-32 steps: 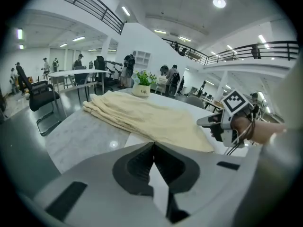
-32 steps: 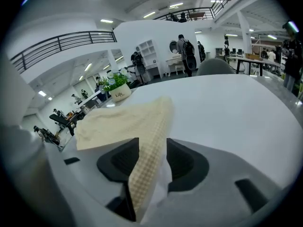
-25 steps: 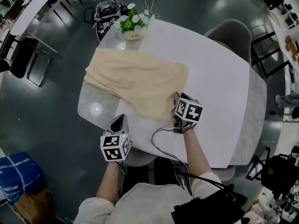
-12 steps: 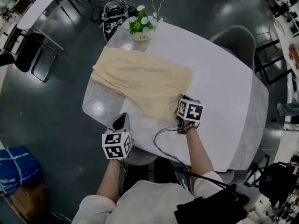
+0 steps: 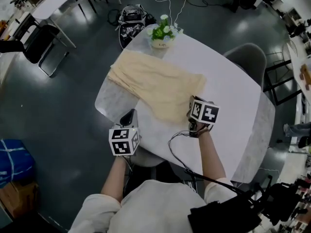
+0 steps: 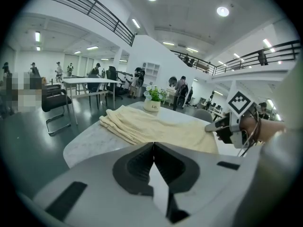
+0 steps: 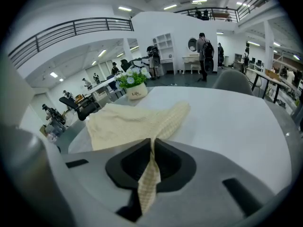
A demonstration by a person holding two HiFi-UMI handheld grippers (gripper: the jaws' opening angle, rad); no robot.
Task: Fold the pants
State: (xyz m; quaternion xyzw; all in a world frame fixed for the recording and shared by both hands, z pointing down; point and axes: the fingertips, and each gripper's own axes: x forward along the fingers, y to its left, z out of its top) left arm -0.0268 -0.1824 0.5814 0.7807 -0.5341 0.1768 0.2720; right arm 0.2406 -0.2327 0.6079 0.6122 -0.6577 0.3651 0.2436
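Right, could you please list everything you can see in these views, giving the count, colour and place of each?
cream fabric pants: one, cream, spread over the table's far left part.
rounded white-and-grey table: one, white top with grey marbled ends, in front of the person.
white pot of flowers: one, green leaves and white blooms, at the table's far edge beyond the pants.
grey shell chair: one clearly seen, grey, at the table's far right side.
black office chair: one, black, on the floor far left.
blue bag: one, blue, on the floor near left.
left gripper: one, grey, jaws together and empty, by the table's near edge.
right gripper: one, grey, jaws have just been closing, pinching the pants' near edge.
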